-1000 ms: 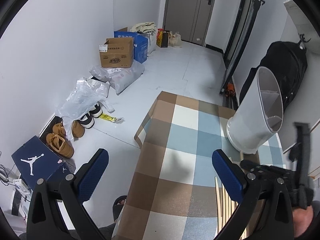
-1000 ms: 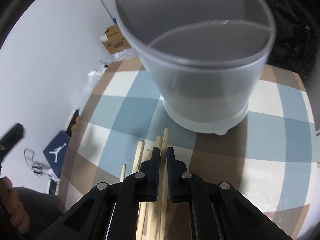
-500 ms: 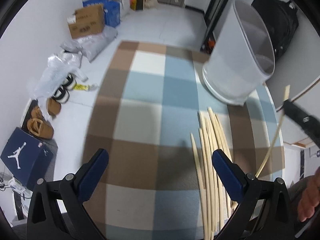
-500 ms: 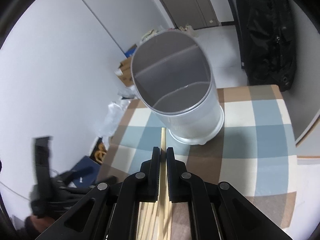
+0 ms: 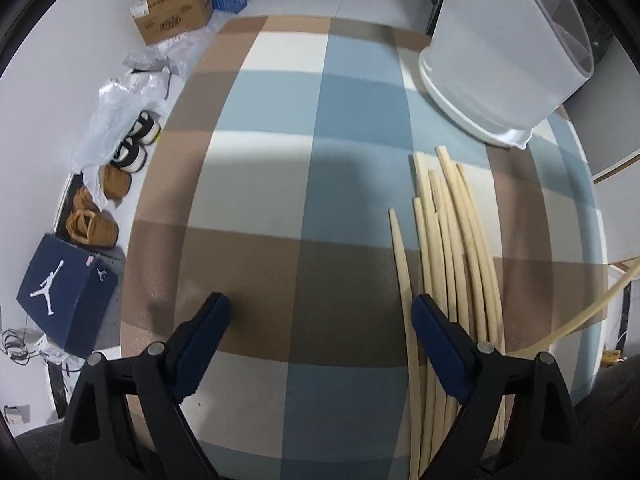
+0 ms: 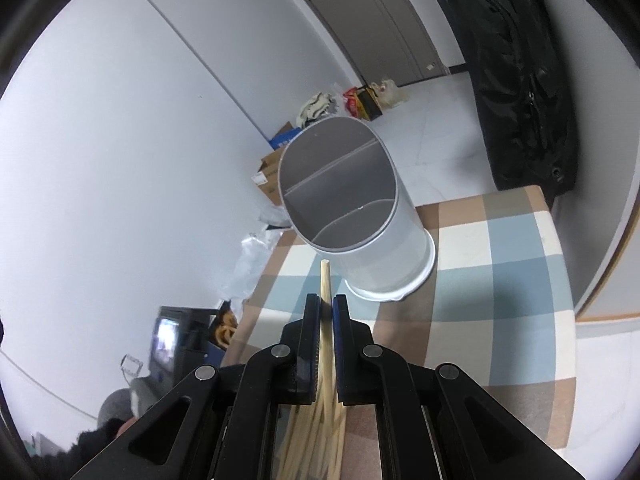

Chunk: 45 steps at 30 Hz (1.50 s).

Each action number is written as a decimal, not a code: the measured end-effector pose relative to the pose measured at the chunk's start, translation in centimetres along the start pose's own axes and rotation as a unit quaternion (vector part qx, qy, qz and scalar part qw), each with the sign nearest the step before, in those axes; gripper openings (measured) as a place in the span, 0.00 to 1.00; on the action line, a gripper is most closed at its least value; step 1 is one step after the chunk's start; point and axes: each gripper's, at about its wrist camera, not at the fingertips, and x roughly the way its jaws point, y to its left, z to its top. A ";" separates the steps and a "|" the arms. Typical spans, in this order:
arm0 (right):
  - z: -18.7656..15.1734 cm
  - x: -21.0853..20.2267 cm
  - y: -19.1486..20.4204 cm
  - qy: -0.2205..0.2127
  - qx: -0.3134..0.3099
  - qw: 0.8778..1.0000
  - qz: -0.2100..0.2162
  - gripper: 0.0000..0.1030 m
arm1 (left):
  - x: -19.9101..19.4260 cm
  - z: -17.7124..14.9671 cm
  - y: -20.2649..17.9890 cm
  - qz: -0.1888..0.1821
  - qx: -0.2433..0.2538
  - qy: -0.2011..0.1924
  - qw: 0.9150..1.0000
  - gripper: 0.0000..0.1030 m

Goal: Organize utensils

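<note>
Two grippers split the work: the left gripper (image 5: 320,336), its jaws closing on nothing yet, hangs over the checked cloth surface (image 5: 276,184) with the bundle of pale wooden chopsticks (image 5: 448,248) at its right finger, lying lengthwise towards the holder. Further right, the right gripper (image 6: 327,312) is clamped on one pale wooden chopstick (image 6: 326,280), whose tip points at the near rim of the translucent white divided utensil holder (image 6: 360,216) straight ahead, with nothing between.

The utensil holder (image 5: 508,48) stands near the table's (image 5: 280,184) far right corner, with the bundle of chopsticks (image 5: 448,240) lying just before it along the right edge, pointing at its base. On the floor left of the table, the cardboard box (image 5: 172,16) sits farthest back, plastic bags (image 5: 120,100) and shoes (image 5: 90,220) nearer, the shoebox (image 5: 66,280) nearest. Behind the far right corner hangs a bag (image 6: 516,80).
</note>
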 end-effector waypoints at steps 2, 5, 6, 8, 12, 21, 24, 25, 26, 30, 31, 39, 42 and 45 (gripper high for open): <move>0.1 -0.3 -0.2 -0.003 0.003 1.000 0.008 0.05 | 0.2 0.0 -0.3 0.006 0.006 0.007 1.000 0.86; 0.1 -0.5 -0.3 -0.006 0.005 1.000 0.015 0.05 | 0.2 0.0 -0.8 0.020 0.016 0.000 1.000 0.85; 0.1 -0.7 -0.4 -0.008 0.005 1.000 0.017 0.05 | 0.2 0.1 -0.7 0.017 0.014 0.002 1.000 0.84; 0.2 -0.9 -0.4 -0.010 0.004 1.000 0.020 0.05 | 0.3 0.5 -0.8 0.016 0.015 0.001 1.000 0.82; 0.2 -1.0 -0.8 -0.010 0.006 1.000 0.024 0.05 | 0.0 1.3 -1.3 0.010 0.029 -0.011 0.999 0.59; 0.3 -1.3 -1.3 -0.015 0.014 0.999 0.028 0.05 | 0.2 2.2 -2.0 -0.022 0.047 -0.018 0.998 0.03; 0.2 -1.3 -1.1 -0.016 0.010 0.999 0.026 0.05 | -0.1 2.1 -1.5 -0.034 0.030 -0.020 0.999 0.02; 0.2 -1.3 -1.1 -0.017 0.009 1.000 0.025 0.05 | -0.3 2.2 -1.2 -0.034 0.021 -0.024 0.999 0.02; 0.2 -1.4 -1.1 -0.017 0.008 1.000 0.025 0.05 | -0.6 2.2 -0.9 -0.035 0.013 -0.031 0.999 0.02; 0.2 -1.5 -1.0 -0.023 0.005 0.999 0.024 0.05 | -2.8 2.5 -0.4 -0.038 0.003 -0.081 0.996 0.02; 0.2 -1.6 -0.9 -0.025 0.004 0.999 0.023 0.05 | -3.5 2.6 -0.2 -0.040 0.001 -0.094 0.995 0.02; 0.1 -1.8 -0.2 -0.033 -0.014 0.999 0.011 0.05 | -3.7 2.4 0.1 -0.089 -0.001 -0.072 0.993 0.02; 0.0 -1.8 -0.3 -0.033 -0.012 0.999 0.009 0.05 | -1.5 2.1 -0.1 -0.059 -0.001 -0.020 0.998 0.13; 0.0 -2.0 -0.1 -0.037 -0.013 0.999 0.011 0.05 | 0.2 1.8 -0.2 -0.056 -0.012 0.010 0.998 0.26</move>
